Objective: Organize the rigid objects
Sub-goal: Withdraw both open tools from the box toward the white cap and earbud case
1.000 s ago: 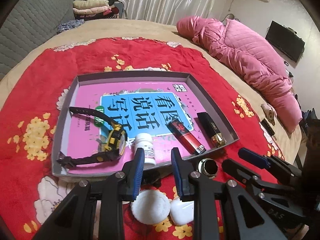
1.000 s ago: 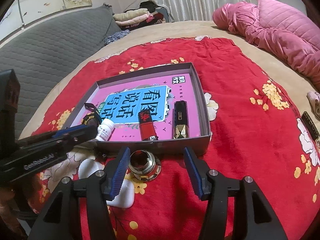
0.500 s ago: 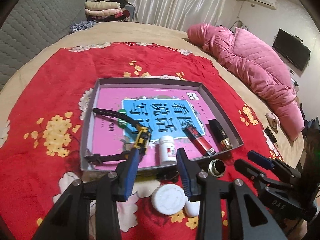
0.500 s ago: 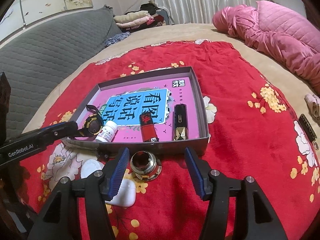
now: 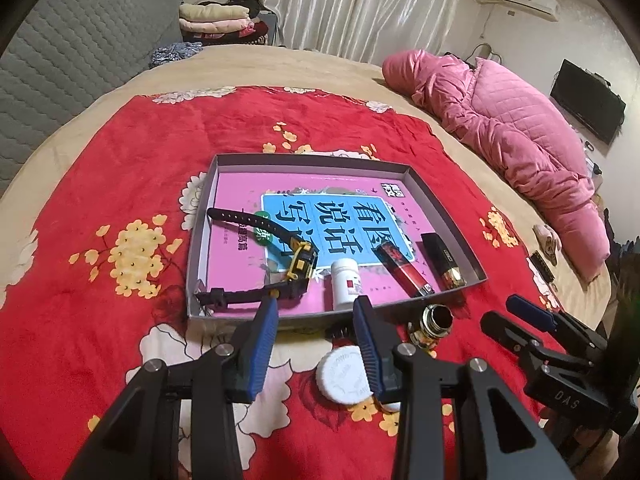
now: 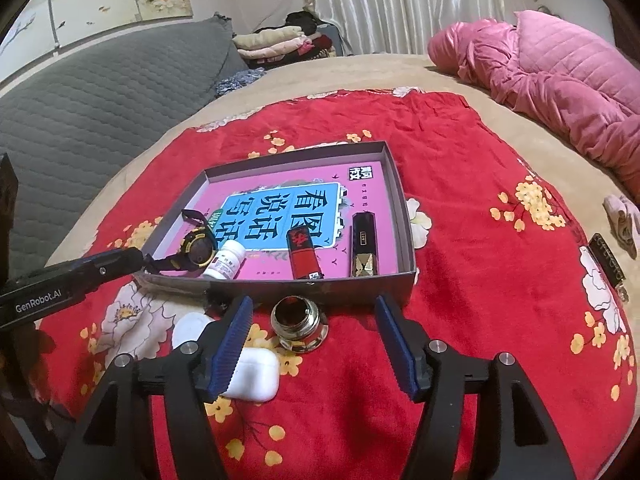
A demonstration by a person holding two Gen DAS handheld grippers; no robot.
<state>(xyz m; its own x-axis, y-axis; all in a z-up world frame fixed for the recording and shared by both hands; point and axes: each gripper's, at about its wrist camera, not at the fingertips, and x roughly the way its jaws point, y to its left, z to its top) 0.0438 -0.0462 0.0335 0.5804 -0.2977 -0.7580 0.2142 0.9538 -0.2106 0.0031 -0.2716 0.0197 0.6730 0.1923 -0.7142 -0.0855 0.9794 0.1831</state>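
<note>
A grey tray (image 5: 200, 240) (image 6: 402, 216) lined with a pink book cover holds a black-and-yellow watch (image 5: 300, 264) (image 6: 196, 246), a white pill bottle (image 5: 346, 282) (image 6: 226, 262), a red tube (image 5: 402, 266) (image 6: 304, 252) and a black-and-gold lipstick (image 5: 442, 258) (image 6: 363, 244). My left gripper (image 5: 314, 312) (image 6: 132, 258) hovers open and empty before the tray's near wall. My right gripper (image 6: 313, 308) (image 5: 508, 312) is opening; a metal fitting (image 6: 299, 326) (image 5: 434, 320) stands on the blanket between its fingers, untouched. A white round lid (image 5: 344, 374) (image 6: 190, 328) and a white earbud case (image 6: 254, 372) lie nearby.
Everything rests on a red flowered blanket (image 5: 120, 184) over a bed. A pink quilted duvet (image 5: 500, 128) lies at the right. A small black comb-like object (image 6: 608, 256) and a rolled cloth (image 6: 622, 220) sit near the right edge. A small dark item (image 6: 216, 300) lies against the tray's front.
My left gripper drew back from the tray and its jaws spread apart, with the pill bottle left lying in the tray. My right gripper's jaws widened around the metal fitting.
</note>
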